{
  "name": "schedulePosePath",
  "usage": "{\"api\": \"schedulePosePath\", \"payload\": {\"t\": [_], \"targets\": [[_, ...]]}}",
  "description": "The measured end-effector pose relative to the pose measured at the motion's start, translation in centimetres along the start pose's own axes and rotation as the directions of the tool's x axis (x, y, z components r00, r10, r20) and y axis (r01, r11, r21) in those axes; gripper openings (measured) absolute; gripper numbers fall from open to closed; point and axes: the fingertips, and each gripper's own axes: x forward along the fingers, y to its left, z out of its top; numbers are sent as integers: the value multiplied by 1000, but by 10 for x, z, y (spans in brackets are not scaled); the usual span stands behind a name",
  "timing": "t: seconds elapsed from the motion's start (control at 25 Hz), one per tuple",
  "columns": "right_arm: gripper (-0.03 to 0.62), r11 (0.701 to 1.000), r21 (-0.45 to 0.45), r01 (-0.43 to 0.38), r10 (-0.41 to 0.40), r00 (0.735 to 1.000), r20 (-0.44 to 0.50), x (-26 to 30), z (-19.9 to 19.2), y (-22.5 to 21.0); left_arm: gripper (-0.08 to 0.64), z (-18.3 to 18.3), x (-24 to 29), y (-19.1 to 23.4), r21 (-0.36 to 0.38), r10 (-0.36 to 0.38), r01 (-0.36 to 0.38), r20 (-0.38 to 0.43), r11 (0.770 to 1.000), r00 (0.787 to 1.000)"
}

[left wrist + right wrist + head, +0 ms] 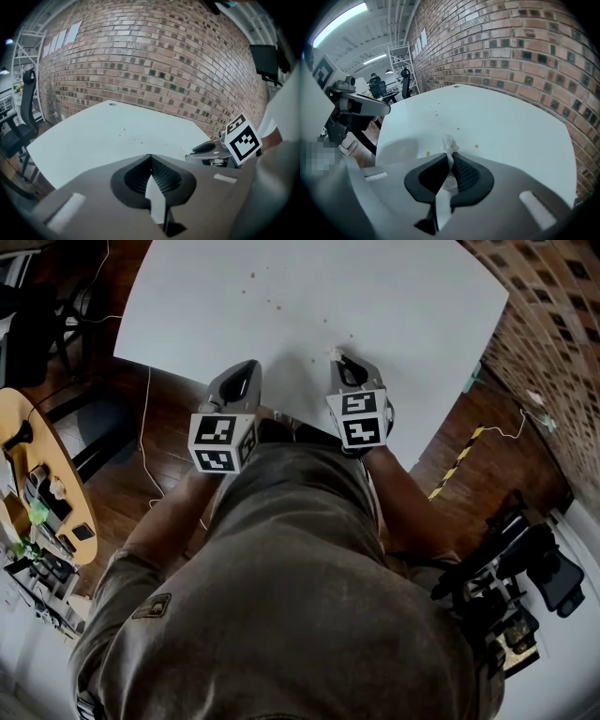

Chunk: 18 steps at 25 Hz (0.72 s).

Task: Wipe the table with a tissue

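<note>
The white table [375,296] fills the top of the head view, with small yellow-brown spots [277,304] scattered over it. My right gripper [337,358] is at the table's near edge, shut on a small crumpled white tissue [449,142] that pokes out past its fingertips, just above the tabletop. Yellow spots [476,146] lie on the surface right around that tissue. My left gripper [247,371] is beside it to the left, over the near edge, with its jaws shut [150,158] and nothing visible between them. From the left gripper view the right gripper [206,149] shows at the right.
A brick wall [154,61] runs along the table's far and right sides. A round wooden table [37,474] with clutter stands at the left, and office chairs [548,573] at the lower right. Cables [145,427] and striped tape [457,465] lie on the wooden floor.
</note>
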Motion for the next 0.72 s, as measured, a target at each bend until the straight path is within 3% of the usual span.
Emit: {"api": "schedulePosePath", "payload": {"t": [0.36,0.72], "targets": [[38,1000,5,-11,11,1000,12,-2,0,-2,2,3,3,-5,20,-4,4,-3,1000,1000],[38,997,31,76,-76,997,16,-4,1,-55,2,-4,3,-3,-5,11,-12,-26,1000,1000]]}}
